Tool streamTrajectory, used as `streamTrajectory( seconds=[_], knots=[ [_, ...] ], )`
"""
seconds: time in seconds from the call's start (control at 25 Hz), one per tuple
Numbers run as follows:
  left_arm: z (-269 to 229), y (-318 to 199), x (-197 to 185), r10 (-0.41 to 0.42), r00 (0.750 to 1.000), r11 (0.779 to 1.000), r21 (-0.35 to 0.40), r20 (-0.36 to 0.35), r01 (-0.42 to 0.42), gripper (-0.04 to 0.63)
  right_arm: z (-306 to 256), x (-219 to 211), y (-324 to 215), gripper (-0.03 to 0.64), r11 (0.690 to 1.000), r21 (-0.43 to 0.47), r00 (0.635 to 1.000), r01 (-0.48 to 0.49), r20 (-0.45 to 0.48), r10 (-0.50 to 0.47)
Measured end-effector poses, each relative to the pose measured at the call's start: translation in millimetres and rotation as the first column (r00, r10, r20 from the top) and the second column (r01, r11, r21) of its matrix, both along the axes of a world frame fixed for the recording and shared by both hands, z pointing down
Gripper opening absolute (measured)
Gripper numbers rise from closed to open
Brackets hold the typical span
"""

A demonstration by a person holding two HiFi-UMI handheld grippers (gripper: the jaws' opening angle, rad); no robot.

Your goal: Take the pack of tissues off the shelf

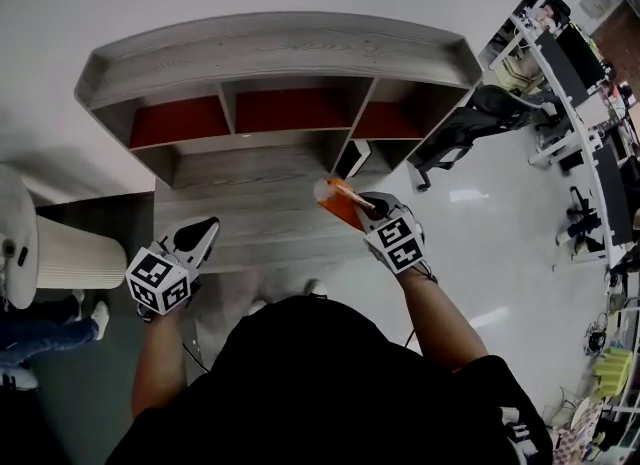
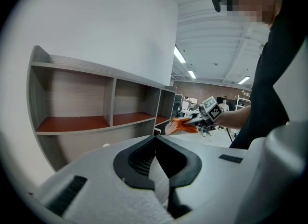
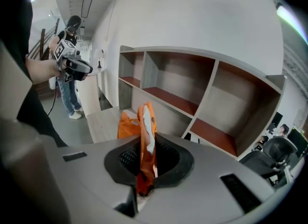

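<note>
Plainly, the right claw [image 3: 145,163] is pressed together on the pack of tissues [image 3: 144,122]. It pinches one thin end of the orange wrapper, so the rest of the pack stands up on edge beyond the pads and leans a little to one side. A grip on the flat end seems a sensible choice, since the soft, light pack squashes there and gives the jaws something narrow to bite. It does leave the free end loose enough to flop. From the head view the right claw [image 1: 365,203] points forward and downward, with the pack [image 1: 338,201] sticking out ahead of it in open air, touching nothing else. Just beyond the pack lies a lower wooden ledge [image 1: 250,208], and past that, well apart from the claw, rises the shelf [image 1: 270,53]. All three of its red-floored compartments show bare, so the pack is already off the shelf and the task looks as good as done; what is left, at a guess, is only to carry or set the pack somewhere. Off to the other side the left claw [image 2: 155,143] has its jaws together on nothing. It hangs low beside the person's body [image 1: 205,233], which fits a job that one claw can manage alone. Its own camera catches the pack [image 2: 182,125] out ahead and to the right of it, in front of the shelf's end.
</note>
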State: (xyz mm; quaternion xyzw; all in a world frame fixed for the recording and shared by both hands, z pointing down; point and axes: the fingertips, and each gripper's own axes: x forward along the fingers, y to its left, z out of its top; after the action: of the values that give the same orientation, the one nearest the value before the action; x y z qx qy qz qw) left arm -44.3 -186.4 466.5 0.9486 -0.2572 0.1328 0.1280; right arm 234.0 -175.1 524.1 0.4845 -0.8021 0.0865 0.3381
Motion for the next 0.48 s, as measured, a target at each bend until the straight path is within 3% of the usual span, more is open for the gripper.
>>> streamTrajectory(
  seconds=[0.48],
  knots=[
    [15,5,-56,-0.163,0.986,0.986,-0.039,0.041,0.165,0.018,61,-58,-32,0.015,0.981,-0.042,0.982,0.187,0.013,-0.187]
  ],
)
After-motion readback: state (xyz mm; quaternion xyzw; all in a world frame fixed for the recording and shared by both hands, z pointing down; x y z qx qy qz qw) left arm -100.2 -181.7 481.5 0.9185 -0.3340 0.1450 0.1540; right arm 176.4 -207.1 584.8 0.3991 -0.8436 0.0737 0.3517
